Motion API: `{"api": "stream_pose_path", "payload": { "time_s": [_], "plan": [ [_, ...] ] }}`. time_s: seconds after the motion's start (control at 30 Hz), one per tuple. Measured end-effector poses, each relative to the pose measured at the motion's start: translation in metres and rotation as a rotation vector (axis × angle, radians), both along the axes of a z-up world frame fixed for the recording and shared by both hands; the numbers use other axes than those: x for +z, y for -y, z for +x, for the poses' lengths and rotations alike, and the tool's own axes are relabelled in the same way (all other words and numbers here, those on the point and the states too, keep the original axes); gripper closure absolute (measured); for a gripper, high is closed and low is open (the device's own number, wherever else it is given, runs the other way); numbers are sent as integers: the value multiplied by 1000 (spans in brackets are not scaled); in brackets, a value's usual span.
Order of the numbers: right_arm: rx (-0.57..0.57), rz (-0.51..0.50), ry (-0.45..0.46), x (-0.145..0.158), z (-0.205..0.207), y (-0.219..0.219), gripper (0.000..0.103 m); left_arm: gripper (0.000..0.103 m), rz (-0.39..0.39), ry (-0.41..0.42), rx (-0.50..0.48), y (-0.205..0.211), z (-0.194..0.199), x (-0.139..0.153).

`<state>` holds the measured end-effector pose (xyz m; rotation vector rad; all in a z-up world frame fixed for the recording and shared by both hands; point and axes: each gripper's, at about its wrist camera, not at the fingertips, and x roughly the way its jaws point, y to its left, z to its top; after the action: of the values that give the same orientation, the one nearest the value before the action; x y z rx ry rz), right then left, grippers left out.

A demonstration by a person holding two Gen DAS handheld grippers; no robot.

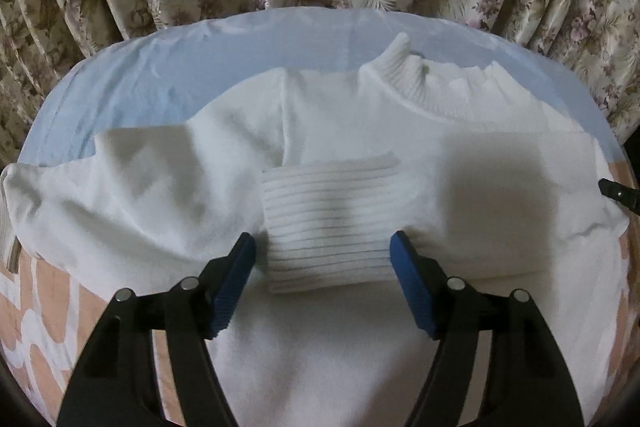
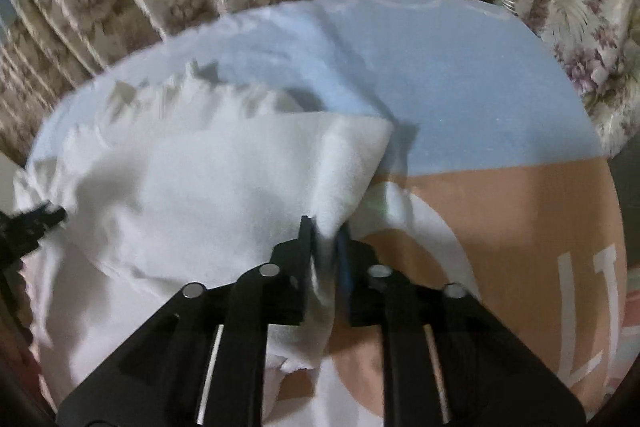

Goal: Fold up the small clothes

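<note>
Right wrist blurred, sweater [image 2: 192,195] edge hiding fingers [image 2: 306,247]

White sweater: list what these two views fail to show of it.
- White sweater hem: left wrist view, cut off by the bottom edge and hidden behind the left gripper.
- Cloth under the ribbed cuff: left wrist view, covered by the cuff.
- Ribbed collar: right wrist view, blurred.
- Fabric inside the right gripper: right wrist view, hidden by the fingers.
</note>
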<state>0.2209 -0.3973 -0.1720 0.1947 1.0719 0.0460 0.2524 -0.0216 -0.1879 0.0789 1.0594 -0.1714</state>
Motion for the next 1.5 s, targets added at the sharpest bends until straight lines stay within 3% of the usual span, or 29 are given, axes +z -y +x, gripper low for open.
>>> {"api": "stream_pose_path", "payload": {
  "time_s": [0.1, 0.13, 0.27, 0.4, 0.5, 0.57, 0.67, 0.73, 0.87, 1.0, 1.27, 1.5],
  "plan": [
    [-29, -38, 79, 23, -16, -3, 66, 32, 24, 26, 5, -6, -5, 10],
    [-14, -51, 114, 32, -25, -12, 65, 32, 18, 28, 8, -9, -7, 12],
    [65, -78, 155, 38, -37, -48, 64, 23, -14, 34, 42, -26, -21, 22],
    [96, -78, 66, 6, -34, -69, 63, 17, -26, 32, 95, -48, -34, 27],
    [119, -163, 46, -3, -30, -83, 63, 15, -15, 35, 133, -72, -44, 32],
    [117, -138, 49, 8, -26, -85, 61, 15, -2, 39, 157, -89, -50, 36],
    [116, -104, 124, 34, -27, -92, 59, 15, -2, 42, 223, -125, -54, 44],
    [126, -100, 171, 50, -25, -102, 52, 15, -12, 55, 288, -155, -55, 51],
    [169, -103, 194, 58, -18, -131, 50, 15, -32, 79, 431, -211, -53, 58],
    [226, -142, 184, 53, -14, -160, 48, 15, -83, 83, 533, -257, -53, 54],
    [244, -193, 172, 43, -12, -176, 48, 15, -80, 84, 716, -330, -53, 31],
    [271, -237, 161, 36, -7, -181, 48, 17, -73, 58, 803, -352, -35, 8]
  ]
}}
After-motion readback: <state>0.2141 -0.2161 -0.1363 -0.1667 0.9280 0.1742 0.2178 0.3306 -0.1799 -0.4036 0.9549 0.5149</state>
